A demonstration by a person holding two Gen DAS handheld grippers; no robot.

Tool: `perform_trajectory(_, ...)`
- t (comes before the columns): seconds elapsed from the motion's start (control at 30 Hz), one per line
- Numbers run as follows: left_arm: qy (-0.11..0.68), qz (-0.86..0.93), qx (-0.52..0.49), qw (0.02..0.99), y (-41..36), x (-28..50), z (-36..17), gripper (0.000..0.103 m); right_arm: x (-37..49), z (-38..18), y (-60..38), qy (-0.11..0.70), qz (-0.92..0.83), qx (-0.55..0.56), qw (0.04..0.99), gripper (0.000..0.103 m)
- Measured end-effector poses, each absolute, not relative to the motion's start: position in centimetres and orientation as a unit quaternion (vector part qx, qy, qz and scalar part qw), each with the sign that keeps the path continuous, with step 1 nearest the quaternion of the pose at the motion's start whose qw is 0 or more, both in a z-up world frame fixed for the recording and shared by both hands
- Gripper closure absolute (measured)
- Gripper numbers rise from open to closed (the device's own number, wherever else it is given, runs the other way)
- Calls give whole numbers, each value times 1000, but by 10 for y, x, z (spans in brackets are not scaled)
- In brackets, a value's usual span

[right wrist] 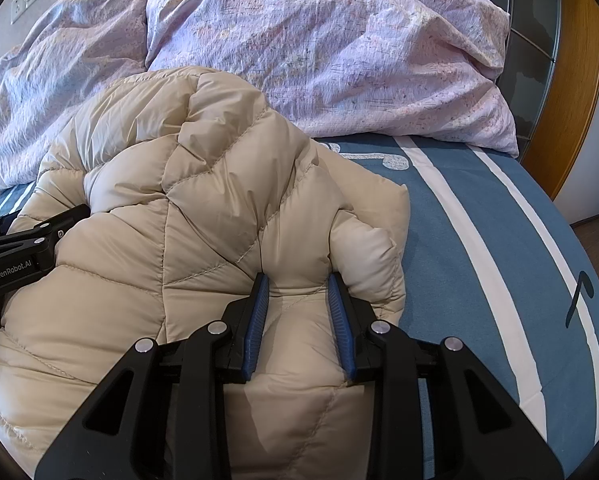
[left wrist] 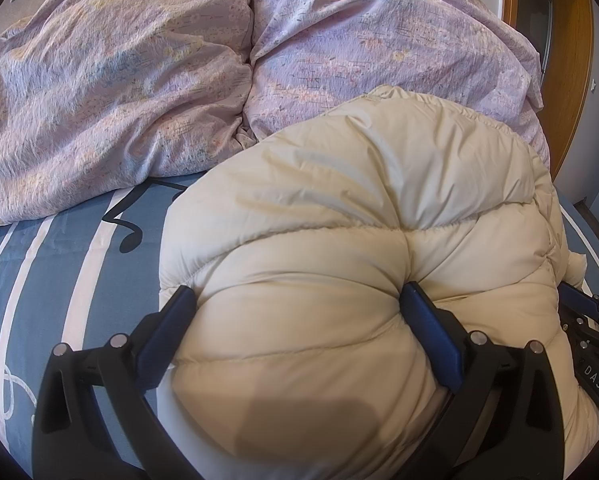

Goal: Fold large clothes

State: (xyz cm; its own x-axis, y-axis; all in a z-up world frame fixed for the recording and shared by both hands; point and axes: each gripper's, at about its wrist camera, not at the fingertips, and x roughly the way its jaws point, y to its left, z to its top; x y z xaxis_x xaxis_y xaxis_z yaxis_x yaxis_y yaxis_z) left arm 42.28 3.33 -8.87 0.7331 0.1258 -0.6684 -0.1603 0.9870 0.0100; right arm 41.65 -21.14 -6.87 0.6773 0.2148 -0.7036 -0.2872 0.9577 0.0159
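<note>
A cream quilted puffer jacket [left wrist: 359, 208] lies bunched on the bed; it also shows in the right wrist view [right wrist: 187, 208]. My left gripper [left wrist: 297, 300] has its jaws wide apart with a thick bulge of the jacket between them, the right finger [left wrist: 427, 328] pressed into a seam. My right gripper [right wrist: 297, 284] is closed onto a fold of the jacket near its right edge, the blue pads [right wrist: 259, 312] squeezing the padding. The left gripper's body [right wrist: 23, 248] shows at the left of the right wrist view, and the right gripper [left wrist: 591, 320] at the right edge of the left wrist view.
The bed has a blue sheet with white stripes and music notes [right wrist: 499, 248], also in the left wrist view [left wrist: 59, 264]. A crumpled lilac duvet [left wrist: 179, 80] is heaped at the far side of the bed [right wrist: 339, 52]. A wooden door frame [right wrist: 571, 80] stands on the right.
</note>
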Motion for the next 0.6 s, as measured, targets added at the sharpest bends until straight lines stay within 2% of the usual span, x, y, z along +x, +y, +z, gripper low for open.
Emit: perform_trajectory(0.6, 357, 75, -26, 931, 34, 423, -89, 2, 417, -70, -212, 378, 138, -44, 914, 70)
